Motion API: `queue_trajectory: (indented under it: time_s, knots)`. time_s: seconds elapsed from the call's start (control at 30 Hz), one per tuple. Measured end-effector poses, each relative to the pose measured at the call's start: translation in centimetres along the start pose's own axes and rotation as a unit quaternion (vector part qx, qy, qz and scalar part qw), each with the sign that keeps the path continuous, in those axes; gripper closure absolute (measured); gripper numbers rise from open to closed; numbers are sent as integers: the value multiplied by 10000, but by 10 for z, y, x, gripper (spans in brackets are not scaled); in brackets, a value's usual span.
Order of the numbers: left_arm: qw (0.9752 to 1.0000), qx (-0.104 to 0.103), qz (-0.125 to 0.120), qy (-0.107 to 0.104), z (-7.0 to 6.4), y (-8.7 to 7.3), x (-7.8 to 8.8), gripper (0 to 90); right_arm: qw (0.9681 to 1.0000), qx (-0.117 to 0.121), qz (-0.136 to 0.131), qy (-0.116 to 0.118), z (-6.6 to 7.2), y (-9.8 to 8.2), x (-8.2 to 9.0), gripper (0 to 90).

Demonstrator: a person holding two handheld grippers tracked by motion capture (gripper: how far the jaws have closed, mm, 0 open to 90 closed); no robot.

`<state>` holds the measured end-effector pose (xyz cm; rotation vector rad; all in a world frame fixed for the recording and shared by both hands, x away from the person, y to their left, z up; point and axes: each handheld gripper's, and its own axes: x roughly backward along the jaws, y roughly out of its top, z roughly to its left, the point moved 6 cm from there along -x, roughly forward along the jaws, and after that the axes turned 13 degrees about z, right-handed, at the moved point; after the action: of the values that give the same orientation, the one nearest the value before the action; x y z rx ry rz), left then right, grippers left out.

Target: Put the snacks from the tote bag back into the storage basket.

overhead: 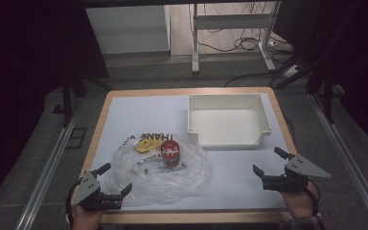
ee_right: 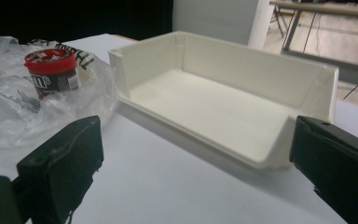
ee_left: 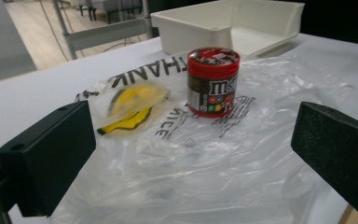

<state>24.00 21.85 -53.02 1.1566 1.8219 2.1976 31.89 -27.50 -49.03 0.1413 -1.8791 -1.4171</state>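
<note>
A clear plastic bag (overhead: 160, 175) lies flat on the white desk (overhead: 139, 115), in the lower middle of the high view. On top of the bag stands a little candy jar (overhead: 170, 154) with a red lid. Just to its left, a yellow thing (overhead: 147, 144) sits inside the bag.

The left gripper (overhead: 116, 179) is in the lower left of the high view, right at the near edge of the bag. Its jaws are spread wide and hold nothing. The right gripper (overhead: 268, 162) is in the lower right, well apart from the bag, over bare desk. Its jaws are spread wide too, with nothing between them.

A white plastic bin (overhead: 263, 115) sits in the upper right part of the desk.

The left gripper view looks across the crinkly bag at the jar, upright in the middle of the frame. Here the colored candies on the label are easy to see, and black letters on the bag. The high view is too far off for that.

The right gripper view looks into the bin, which has one low side facing the gripper. The jar stands in the upper left of that frame.
</note>
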Motion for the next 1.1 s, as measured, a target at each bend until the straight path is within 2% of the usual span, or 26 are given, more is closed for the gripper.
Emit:
queue_trajectory:
  time_s: [0.03,0.17,0.47,0.57,1.1]
  knots:
    - [10000,22,-4,34,1,0,0,0,10000,0,0,0,0,0,0,33]
    - [9999,56,-22,127,3,0,2,0,9994,-211,79,281,-3,-4,-5,30]
    - [9998,45,-17,167,3,0,2,0,9984,-65,100,545,11,-3,-4,19]
    - [9999,41,-5,163,3,0,1,0,9986,29,115,507,14,-4,-3,14]
    - [9999,35,-32,165,3,0,2,0,9986,158,157,476,17,-3,-3,4]
